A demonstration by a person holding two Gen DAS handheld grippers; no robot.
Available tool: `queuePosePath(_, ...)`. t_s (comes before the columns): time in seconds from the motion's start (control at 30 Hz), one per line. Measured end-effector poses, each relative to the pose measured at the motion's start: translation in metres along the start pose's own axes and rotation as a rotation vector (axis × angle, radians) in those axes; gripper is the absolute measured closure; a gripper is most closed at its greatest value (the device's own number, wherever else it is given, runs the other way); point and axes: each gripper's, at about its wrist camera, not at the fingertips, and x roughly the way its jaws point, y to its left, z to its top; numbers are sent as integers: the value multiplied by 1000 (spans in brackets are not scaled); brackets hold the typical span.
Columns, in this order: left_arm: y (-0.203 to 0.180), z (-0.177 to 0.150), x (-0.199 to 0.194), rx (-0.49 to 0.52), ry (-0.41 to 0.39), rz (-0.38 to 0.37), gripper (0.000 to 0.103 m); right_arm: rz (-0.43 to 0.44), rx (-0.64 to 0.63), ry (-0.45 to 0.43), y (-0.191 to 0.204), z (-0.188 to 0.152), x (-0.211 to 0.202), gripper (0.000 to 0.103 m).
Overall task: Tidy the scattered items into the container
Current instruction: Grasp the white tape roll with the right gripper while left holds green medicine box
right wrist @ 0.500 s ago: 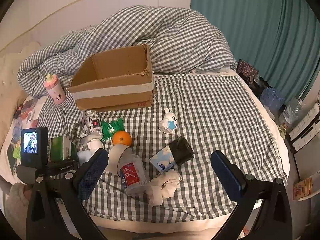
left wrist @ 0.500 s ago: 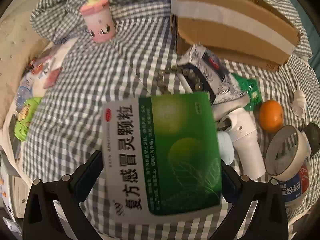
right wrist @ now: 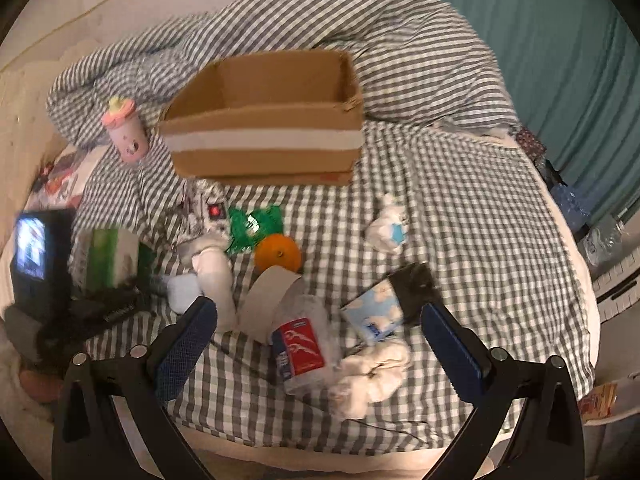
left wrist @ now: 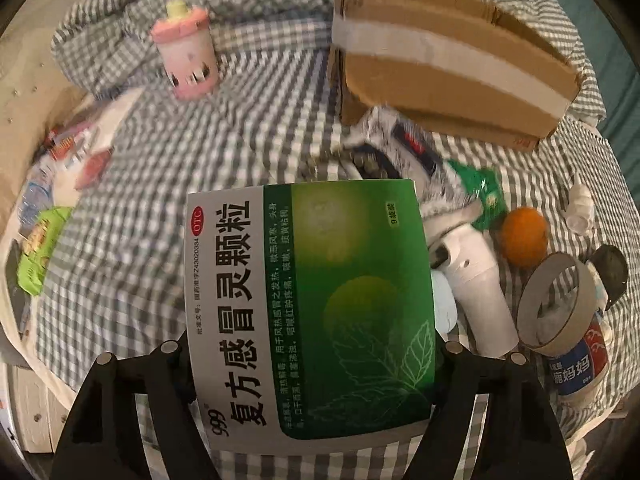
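My left gripper is shut on a green and white medicine box and holds it above the checked bed; the box also shows in the right wrist view. The open cardboard box stands at the back of the bed, also in the left wrist view. My right gripper is open and empty above a plastic bottle, a tape roll, a tissue pack and a white cloth.
An orange, a green packet, a white tube, a pink cup and a small white toy lie on the bed. A bunched duvet is behind the box. The bed edge is near on the right.
Both grippers have moved forward, toward the cardboard box. The left one still holds the medicine box.
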Motion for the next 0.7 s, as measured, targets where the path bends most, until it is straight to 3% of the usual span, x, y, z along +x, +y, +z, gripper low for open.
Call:
queuePosePath(0.13, 5, 9, -21, 1, -63, 17, 24, 32, 16, 73, 13, 0, 31, 25)
queuePosePath(0.33, 12, 14, -36, 12, -110, 29, 24, 70, 47, 209, 26, -3, 82, 33)
queuePosePath(0.5, 18, 10, -31, 1, -99, 37, 24, 65, 55, 261, 35, 1, 108, 36)
queuePosePath(0.57, 22, 12, -26, -4, -88, 37, 24, -6, 25, 259, 38, 3, 114, 46)
queuePosePath(0.6, 23, 13, -24, -6, -85, 36, 24, -31, 16, 257, 38, 4, 115, 62)
queuePosePath(0.7, 24, 14, -22, -6, -82, 35, 24, -2, 31, 260, 32, 9, 111, 67)
